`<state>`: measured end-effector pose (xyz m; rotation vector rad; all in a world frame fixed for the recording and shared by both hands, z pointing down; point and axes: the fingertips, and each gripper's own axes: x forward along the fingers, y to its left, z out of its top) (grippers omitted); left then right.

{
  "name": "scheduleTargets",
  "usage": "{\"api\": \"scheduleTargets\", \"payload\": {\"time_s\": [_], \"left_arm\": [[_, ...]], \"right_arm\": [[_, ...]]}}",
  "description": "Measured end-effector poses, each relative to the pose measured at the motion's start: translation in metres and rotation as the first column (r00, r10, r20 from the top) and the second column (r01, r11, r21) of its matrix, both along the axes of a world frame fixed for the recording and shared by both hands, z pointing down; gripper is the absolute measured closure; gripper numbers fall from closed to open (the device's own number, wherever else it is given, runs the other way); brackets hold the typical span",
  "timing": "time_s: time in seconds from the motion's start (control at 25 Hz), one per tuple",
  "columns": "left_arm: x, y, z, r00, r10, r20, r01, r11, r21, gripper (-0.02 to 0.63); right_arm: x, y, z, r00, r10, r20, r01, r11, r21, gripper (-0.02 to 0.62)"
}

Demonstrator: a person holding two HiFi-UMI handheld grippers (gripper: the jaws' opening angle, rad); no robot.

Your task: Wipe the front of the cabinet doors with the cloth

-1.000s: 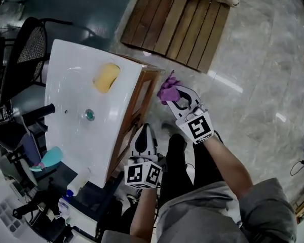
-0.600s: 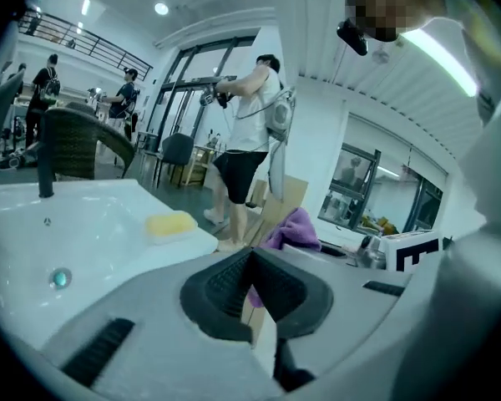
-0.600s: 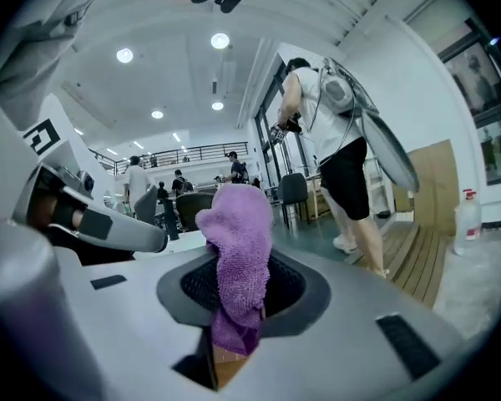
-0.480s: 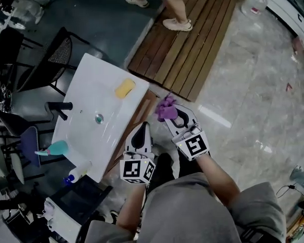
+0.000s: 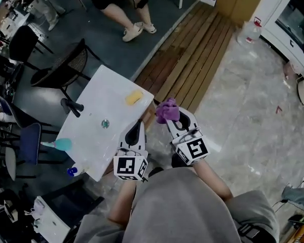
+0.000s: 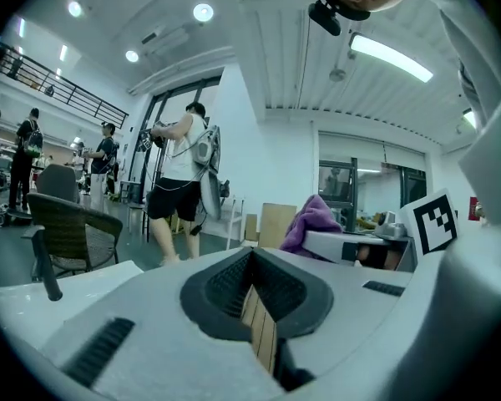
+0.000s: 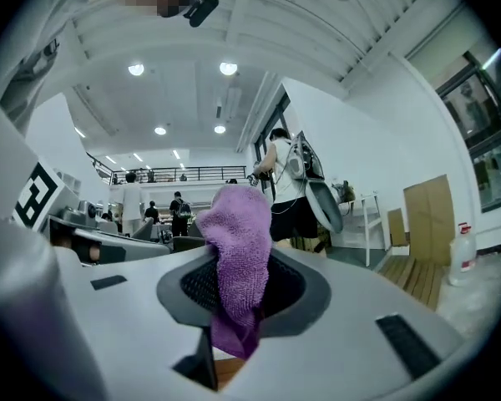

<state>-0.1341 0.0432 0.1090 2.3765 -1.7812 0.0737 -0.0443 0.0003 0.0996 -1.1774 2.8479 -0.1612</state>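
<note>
A white sink top (image 5: 93, 140) covers the cabinet, and only a sliver of its wooden front (image 5: 149, 116) shows from above. My right gripper (image 5: 173, 116) is shut on a purple cloth (image 5: 166, 110), held up near the cabinet's far corner. In the right gripper view the cloth (image 7: 238, 253) hangs bunched between the jaws of the right gripper (image 7: 234, 295). Beside it, over the cabinet's front edge, my left gripper (image 5: 136, 127) is shut and holds nothing. From the left gripper view (image 6: 255, 284) the cloth (image 6: 311, 222) shows at the right.
On the sink top lie a yellow sponge (image 5: 134, 97), a black faucet (image 5: 72, 107), a teal brush (image 5: 61, 145) and a blue-capped bottle (image 5: 72, 171). Wooden decking (image 5: 192, 59) lies beyond. Chairs (image 5: 66, 67) stand at left, and a person (image 5: 122, 6) at the top.
The head view has risen and pulled back, so the cabinet looks smaller. Both grippers came up with it and stay side by side, and the right one still holds the cloth.
</note>
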Motion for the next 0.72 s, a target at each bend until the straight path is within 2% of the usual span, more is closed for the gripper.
{"api": "scheduleTargets", "payload": {"time_s": [0.4, 0.72], "left_arm": [[-0.009, 0.005, -0.035, 0.999, 0.023, 0.022, -0.025, 0.995, 0.095, 0.598], [-0.008, 0.005, -0.047, 0.999, 0.037, 0.022, -0.040, 0.990, 0.133, 0.598]], "right_arm": [[-0.008, 0.008, -0.043, 0.999, -0.014, 0.037, 0.011, 0.997, 0.075, 0.506], [-0.009, 0.006, -0.046, 0.998, -0.019, 0.060, 0.016, 0.998, 0.060, 0.506]]}}
